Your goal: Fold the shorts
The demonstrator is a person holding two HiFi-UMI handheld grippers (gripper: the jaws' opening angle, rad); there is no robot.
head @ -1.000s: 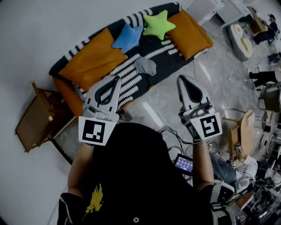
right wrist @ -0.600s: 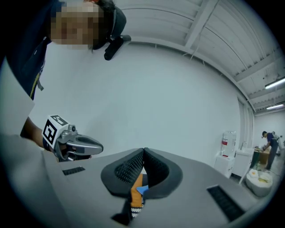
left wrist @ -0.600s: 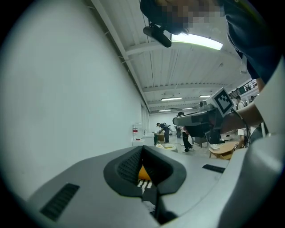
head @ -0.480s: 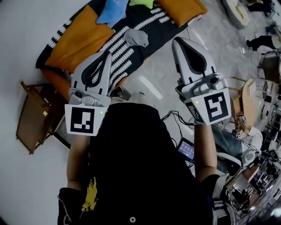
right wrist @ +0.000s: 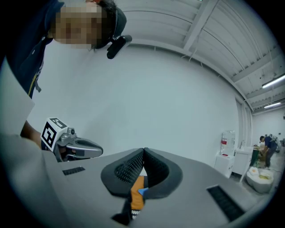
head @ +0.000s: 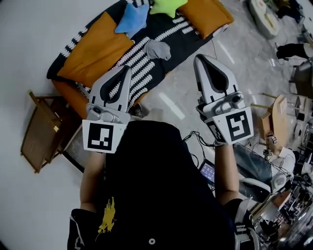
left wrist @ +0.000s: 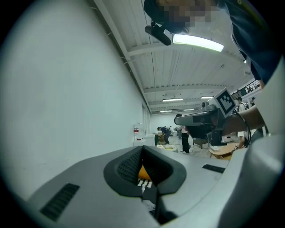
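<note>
At the left edge of the head view, a wooden folding chair [head: 39, 134] is seen. Just right of it, the left gripper [head: 128, 69] is held level, its jaws pressed together with nothing between them. Beyond it, a sofa with a black-and-white striped cover [head: 182, 35] is shown, and on it an orange cushion [head: 98, 51], a blue star pillow [head: 131, 17] and a green star pillow [head: 166, 6] are laid.

The shorts [head: 159, 50] are found on that cover, near the sofa's front edge. They are plain grey, crumpled into a small heap, unfolded, and well apart from both grippers. Farther right, the right gripper [head: 200, 58] is held over a glossy pale floor [head: 254, 68], its jaws likewise closed on nothing.

The heap of shorts is shown clearly by the head view alone. Ceiling strip lights [left wrist: 198, 42] and distant standing people [left wrist: 184, 138] are shown only in the left gripper view. A water dispenser [right wrist: 228, 149] by the wall is shown only in the right gripper view.

Only black-and-white square patterns are carried by the marker cubes [head: 100, 137]. The yellow print [head: 105, 222] on the person's black shirt cannot be read.
</note>
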